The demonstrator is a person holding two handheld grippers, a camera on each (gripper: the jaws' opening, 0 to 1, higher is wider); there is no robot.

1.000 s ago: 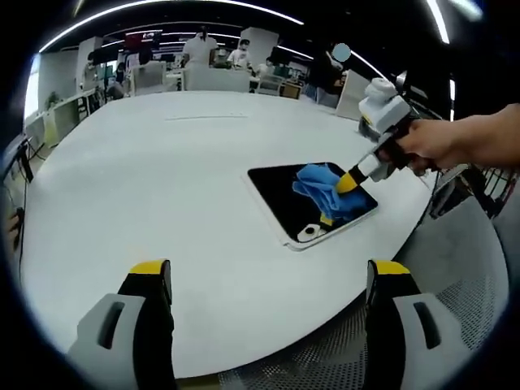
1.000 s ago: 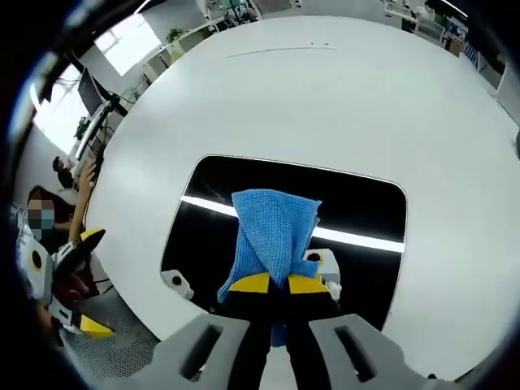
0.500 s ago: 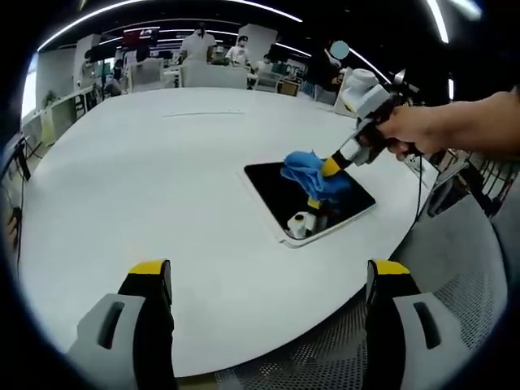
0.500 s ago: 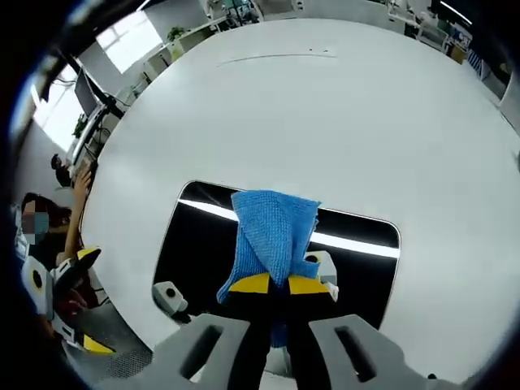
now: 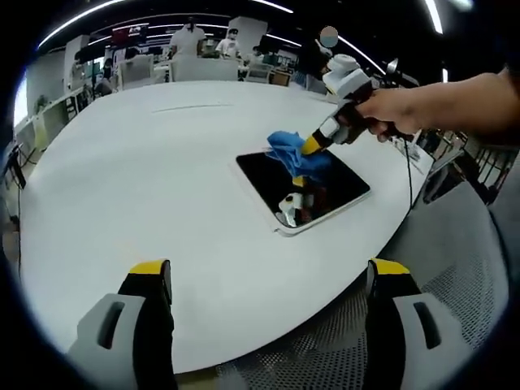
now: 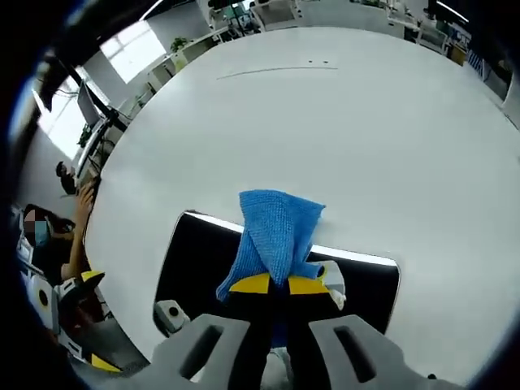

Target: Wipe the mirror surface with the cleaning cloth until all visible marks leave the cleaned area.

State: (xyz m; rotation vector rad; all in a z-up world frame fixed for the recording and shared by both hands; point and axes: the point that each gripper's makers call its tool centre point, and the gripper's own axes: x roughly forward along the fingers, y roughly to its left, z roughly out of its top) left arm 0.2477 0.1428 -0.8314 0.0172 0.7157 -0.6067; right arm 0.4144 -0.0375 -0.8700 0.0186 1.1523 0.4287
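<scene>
Left gripper view: left gripper [image 5: 264, 284] idle, jaws apart, while cloth [image 5: 291, 151] has slid to mirror [image 5: 302, 188] far edge; right gripper view: right gripper [image 6: 272, 284] jaws clamped on cloth [image 6: 276, 230], stroke nearly off mirror [image 6: 195, 260] onto surface [image 6: 341, 130], near part unwiped.

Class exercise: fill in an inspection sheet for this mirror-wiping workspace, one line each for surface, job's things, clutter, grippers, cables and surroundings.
Surface: large white round table, bare apart from the mirror.
Job's things: dark rectangular mirror lying flat near the table edge; blue cleaning cloth pinched in the right gripper, draped over the mirror's far edge.
Clutter: nothing seen on the table.
Grippers: right gripper shut on the cloth, held by a person's hand; left gripper open, held back over the near table edge, holding nothing.
Cables: thin dark cable hanging below the hand.
Surroundings: open office with desks, ceiling strip lights, people standing beyond the table.
</scene>
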